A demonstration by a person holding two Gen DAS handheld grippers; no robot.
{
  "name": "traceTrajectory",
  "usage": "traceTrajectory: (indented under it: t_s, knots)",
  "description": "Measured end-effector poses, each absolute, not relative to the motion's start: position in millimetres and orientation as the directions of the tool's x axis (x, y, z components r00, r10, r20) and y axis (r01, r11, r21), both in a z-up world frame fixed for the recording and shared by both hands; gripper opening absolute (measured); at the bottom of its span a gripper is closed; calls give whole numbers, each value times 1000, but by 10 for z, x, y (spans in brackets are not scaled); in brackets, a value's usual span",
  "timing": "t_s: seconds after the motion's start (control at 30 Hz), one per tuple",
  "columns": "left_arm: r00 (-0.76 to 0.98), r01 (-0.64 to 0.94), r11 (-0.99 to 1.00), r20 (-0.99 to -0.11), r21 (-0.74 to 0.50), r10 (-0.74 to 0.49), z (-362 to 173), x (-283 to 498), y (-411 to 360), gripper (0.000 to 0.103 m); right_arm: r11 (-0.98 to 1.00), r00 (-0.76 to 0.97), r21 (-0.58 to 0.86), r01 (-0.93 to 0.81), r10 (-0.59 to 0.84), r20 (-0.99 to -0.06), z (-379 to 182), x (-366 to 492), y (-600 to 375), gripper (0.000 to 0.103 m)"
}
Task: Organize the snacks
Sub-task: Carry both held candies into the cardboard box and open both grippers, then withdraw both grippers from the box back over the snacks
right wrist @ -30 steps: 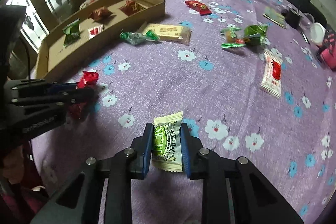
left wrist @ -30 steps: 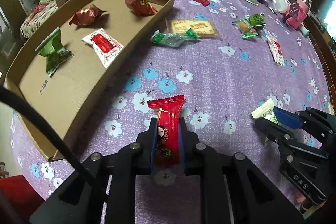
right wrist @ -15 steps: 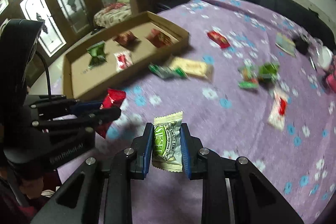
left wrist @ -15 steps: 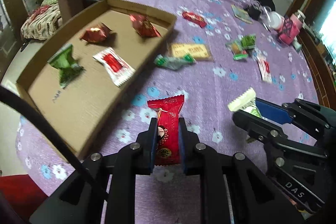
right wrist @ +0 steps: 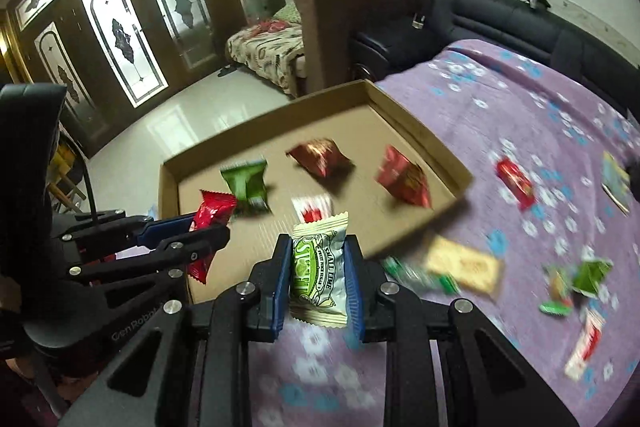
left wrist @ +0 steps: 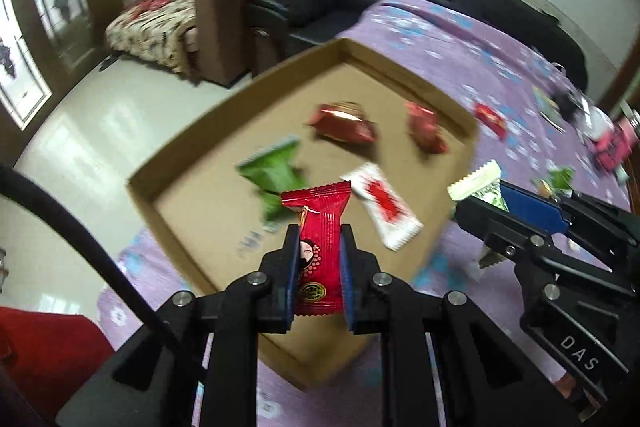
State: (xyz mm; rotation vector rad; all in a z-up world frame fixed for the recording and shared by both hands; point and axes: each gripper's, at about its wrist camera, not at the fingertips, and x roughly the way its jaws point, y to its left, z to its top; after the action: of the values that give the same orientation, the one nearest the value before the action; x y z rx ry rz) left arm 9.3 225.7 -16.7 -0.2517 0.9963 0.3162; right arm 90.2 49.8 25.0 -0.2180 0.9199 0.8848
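Both snacks are light, crinkly foil sachets, soft enough to buckle and slick enough to slide, so a pinch across the flat middle suits them better than one on the crimped ends. The left gripper [left wrist: 319, 259] has its fingers closed narrow on the red packet [left wrist: 318, 247] in just that way, holding it upright above the near part of the cardboard tray [left wrist: 192, 143]. The right gripper [right wrist: 319, 275] clamps the cream-and-green packet [right wrist: 318, 273] likewise, at about the tray's near edge. Inside the tray lie a green packet [left wrist: 276, 171], two dark red wrapped sweets [left wrist: 346, 125] and a white-and-red sachet [left wrist: 384, 203]. The left wrist view looks down into the tray and shows its near corner on the purple flowered cloth [right wrist: 520, 99]. The right wrist view alone shows the loose snacks left on the cloth, among them a yellow biscuit pack [right wrist: 464, 263] and a red packet [right wrist: 516, 183], though motion blur probably hides smaller ones. Whether this surface is a bed or a covered worktop is hard to tell.
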Motion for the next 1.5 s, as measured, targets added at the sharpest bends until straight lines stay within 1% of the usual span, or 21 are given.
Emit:
traceTrajectory:
  t_s: [0.13, 0.23, 0.4, 0.63, 0.67, 0.7, 0.73, 0.8, 0.83, 0.9, 1.0, 1.07, 1.2, 1.27, 1.3, 1.5]
  knots:
    - [481, -435, 898, -860, -63, 173, -227, 152, 2533, 20, 633, 264, 204, -747, 564, -782, 122, 985, 719, 24]
    - [459, -461, 884, -873, -74, 166, -287, 212, 2654, 20, 630, 236, 214, -747, 551, -800, -19, 1018, 844, 24]
    - [434, -475, 878, -884, -63, 171, -360, 274, 2718, 20, 633, 209, 234, -738, 544, -813, -145, 1056, 967, 25]
    - [406, -481, 876, -894, -32, 191, -407, 322, 2711, 21, 629, 208, 220, -746, 534, -820, -205, 1085, 1015, 25]
    - [409, -476, 879, -892, -29, 191, -403, 327, 2701, 22, 628, 208, 222, -746, 535, -819, -197, 1083, 1006, 25]
    - [407, -473, 881, -891, -16, 202, -399, 332, 2681, 26, 628, 208, 220, -747, 535, -819, -196, 1080, 1004, 26]
    - [399, -476, 879, -890, 5, 221, -397, 339, 2661, 32, 626, 210, 216, -749, 534, -819, -189, 1068, 1002, 30]
    - [392, -484, 874, -887, 27, 244, -389, 349, 2663, 44, 635, 226, 200, -746, 525, -821, -178, 1050, 999, 31]
    - [398, -487, 873, -884, 24, 246, -381, 345, 2664, 47, 636, 223, 205, -744, 526, -820, -175, 1055, 979, 31]
    - [403, -491, 871, -881, 21, 248, -367, 334, 2668, 51, 647, 233, 204, -735, 523, -820, -160, 1066, 930, 36]
    - [403, -494, 869, -879, 26, 256, -358, 336, 2648, 57, 651, 238, 196, -734, 516, -823, -162, 1071, 876, 45]
    - [405, -492, 870, -876, 33, 262, -352, 336, 2624, 57, 648, 245, 186, -739, 515, -822, -147, 1046, 860, 49]
    - [407, -486, 873, -871, 46, 273, -333, 333, 2561, 57, 635, 258, 158, -756, 512, -820, -108, 983, 839, 51]
    - [410, -486, 872, -869, 49, 277, -315, 321, 2535, 57, 630, 266, 145, -763, 510, -818, -81, 945, 822, 58]
    - [412, -487, 872, -867, 50, 279, -306, 313, 2521, 57, 630, 272, 138, -764, 509, -817, -66, 929, 808, 59]
    - [421, -485, 872, -856, 68, 300, -256, 280, 2397, 57, 640, 281, 137, -756, 506, -815, -32, 901, 696, 60]
